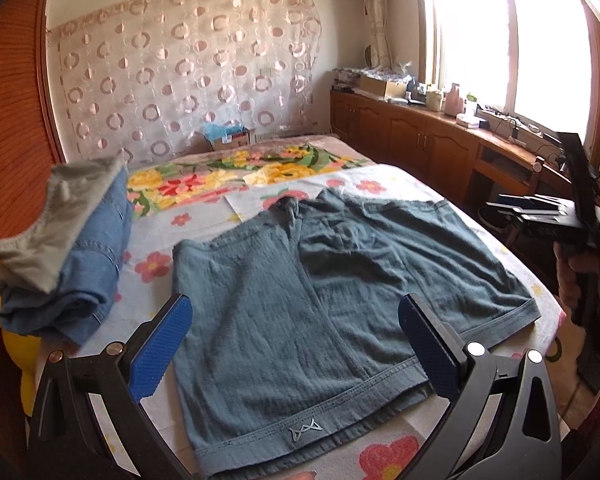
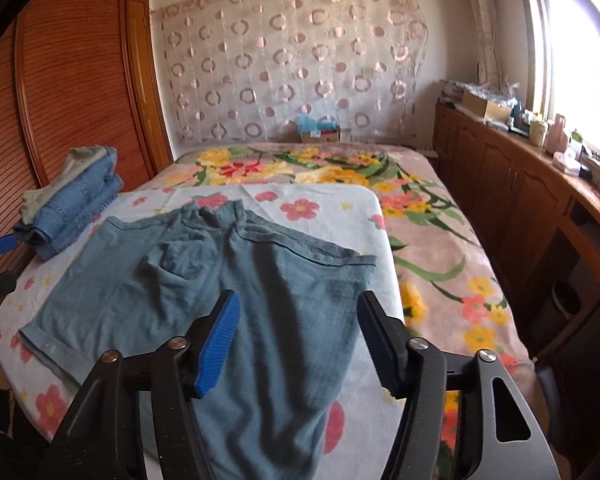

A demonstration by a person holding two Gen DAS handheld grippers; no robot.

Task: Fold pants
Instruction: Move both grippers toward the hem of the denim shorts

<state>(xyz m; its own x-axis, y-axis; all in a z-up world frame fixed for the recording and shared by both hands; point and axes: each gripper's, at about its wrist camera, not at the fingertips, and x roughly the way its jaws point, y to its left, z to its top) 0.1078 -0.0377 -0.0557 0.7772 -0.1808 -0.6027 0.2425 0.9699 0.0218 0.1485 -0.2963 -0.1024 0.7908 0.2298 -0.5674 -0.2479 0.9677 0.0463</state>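
Note:
A pair of teal-blue shorts (image 1: pixel 300 292) lies spread flat on the bed, waistband toward me with a small logo on it. It also shows in the right wrist view (image 2: pixel 228 280). My left gripper (image 1: pixel 296 332) is open, hovering above the shorts near the waistband, holding nothing. My right gripper (image 2: pixel 296 328) is open and empty above the right part of the shorts. The right gripper also shows at the right edge of the left wrist view (image 1: pixel 548 208).
A stack of folded jeans and a grey garment (image 1: pixel 68 256) sits at the bed's left edge, also in the right wrist view (image 2: pixel 72 204). A floral sheet (image 2: pixel 332 208) and blanket (image 2: pixel 440 240) cover the bed. Wooden wardrobe (image 2: pixel 80 80) left, wooden cabinets (image 2: pixel 520 192) right.

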